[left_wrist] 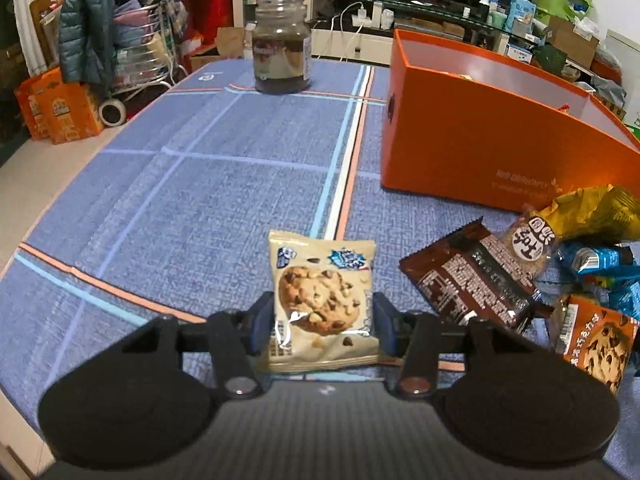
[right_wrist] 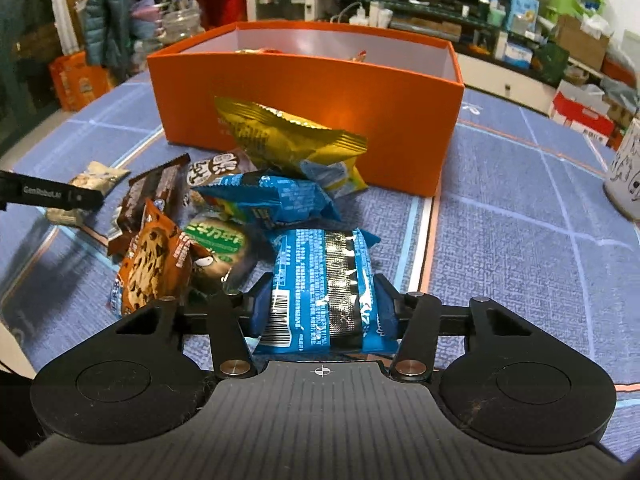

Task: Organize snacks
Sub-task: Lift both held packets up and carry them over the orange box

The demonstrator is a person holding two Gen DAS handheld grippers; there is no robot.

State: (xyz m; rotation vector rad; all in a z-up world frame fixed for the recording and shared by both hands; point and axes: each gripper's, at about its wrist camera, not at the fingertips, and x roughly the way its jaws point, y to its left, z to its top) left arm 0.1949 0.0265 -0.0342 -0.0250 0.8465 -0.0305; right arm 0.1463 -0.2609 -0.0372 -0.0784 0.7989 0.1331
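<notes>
My left gripper [left_wrist: 323, 322] is shut on a cream chocolate-chip cookie packet [left_wrist: 322, 300], with the blue pads against its two sides. My right gripper [right_wrist: 322, 308] is shut on a blue snack packet [right_wrist: 324, 292] with a barcode. An open orange box [right_wrist: 304, 92] stands on the table behind a pile of snacks: a gold bag [right_wrist: 280, 136], another blue packet [right_wrist: 272, 200], an orange cookie packet [right_wrist: 156, 256] and a brown bar [right_wrist: 152, 196]. The box [left_wrist: 480, 136] also shows at the right in the left wrist view, with the pile [left_wrist: 560, 264] before it.
A dark glass jar [left_wrist: 282, 46] stands at the far side of the blue checked tablecloth [left_wrist: 200, 200]. A white patterned cup [right_wrist: 626, 172] stands at the right edge. The left gripper's finger [right_wrist: 52, 196] reaches in at the left. Cluttered furniture lies beyond the table.
</notes>
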